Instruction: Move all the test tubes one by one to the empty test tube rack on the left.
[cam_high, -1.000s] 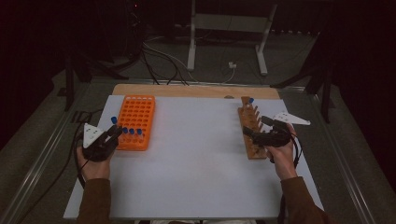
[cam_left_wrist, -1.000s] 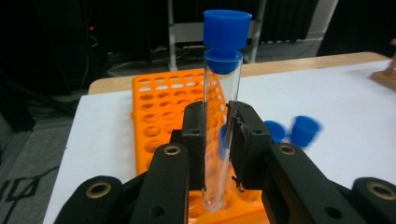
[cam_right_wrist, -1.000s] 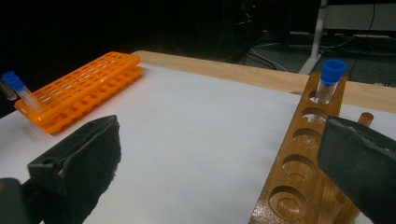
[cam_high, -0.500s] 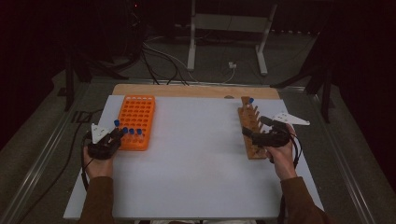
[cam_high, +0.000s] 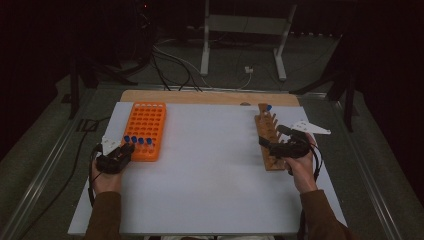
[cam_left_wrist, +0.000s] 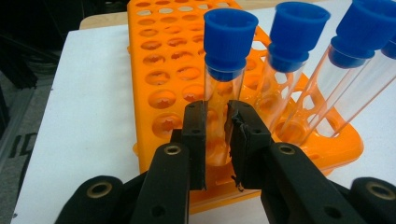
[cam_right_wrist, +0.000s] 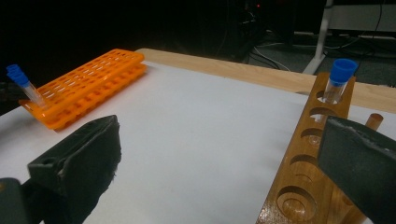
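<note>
Left gripper view, nearest: the left gripper (cam_left_wrist: 217, 140) has its two black jaws pinched around the clear body of a blue-capped tube (cam_left_wrist: 224, 79), low on the glass, just above the hole it stands in.
Change since a moment ago: in the high view the left gripper (cam_high: 116, 159) has slid in from the table's left side toward the near end of the orange rack (cam_high: 146, 131); it was a little apart from the tubes and now sits right against them.
What that means: my guess is the approach is over and the grasp is made; the tube is not yet lifted, its foot still in the rack.
Where the tube is: near left corner hole of the orange rack, first in a row of four blue-capped tubes (cam_high: 138, 141) along the rack's near edge.
Tube axis: long axis close to upright, cap up, base down in the hole; its neighbours lean away to the right in the left gripper view.
Right gripper, high view: the right gripper (cam_high: 267, 145) hovers at the near half of the wooden rack (cam_high: 269, 141), about where it was before.
Right gripper state: jaws spread wide in the right gripper view, nothing between them.
Farther off: one blue-capped tube (cam_right_wrist: 337, 81) stands upright in the far hole of the wooden rack (cam_right_wrist: 303, 168); the nearer holes are free, likely where the gripped tube would go.
</note>
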